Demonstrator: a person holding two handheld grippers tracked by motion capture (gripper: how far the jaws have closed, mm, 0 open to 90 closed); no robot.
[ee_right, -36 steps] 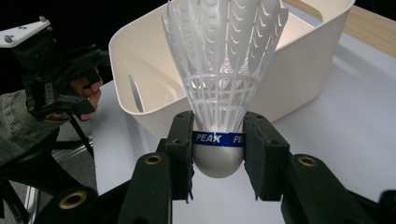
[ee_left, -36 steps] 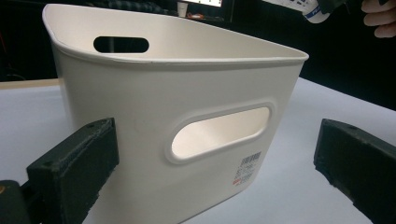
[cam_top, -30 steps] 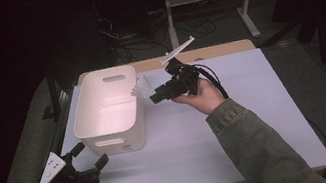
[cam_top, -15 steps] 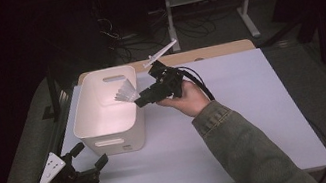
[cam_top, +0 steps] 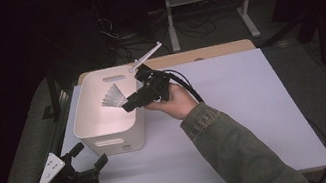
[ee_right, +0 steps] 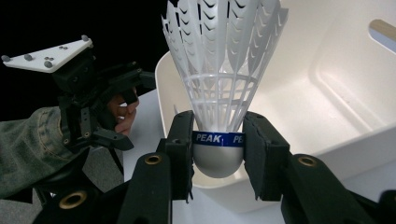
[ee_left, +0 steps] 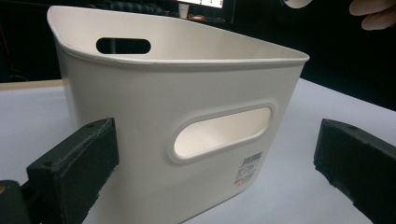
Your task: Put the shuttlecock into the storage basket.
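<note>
the right tool (ee_right: 218, 149) pinches the shuttlecock (ee_right: 219, 84) above the white bin (cam_top: 106, 127); next, spread it to drop; left tool (cam_top: 81, 169) waits spread.

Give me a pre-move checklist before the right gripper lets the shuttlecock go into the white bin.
1. Grip: right gripper shut on the shuttlecock at its cork base, skirt free. Ok.
2. Position: in the high view the shuttlecock shows over the white bin opening, inside the rim. Ok.
3. Bin interior: the visible floor is bare, nothing to block the drop. Ok.
4. Left gripper: open, near the bin's front wall, apart from it and outside the drop path. Ok.
5. Bin stands upright and flat on the table. Ok.
6. Height above the bin floor: cannot tell.
</note>
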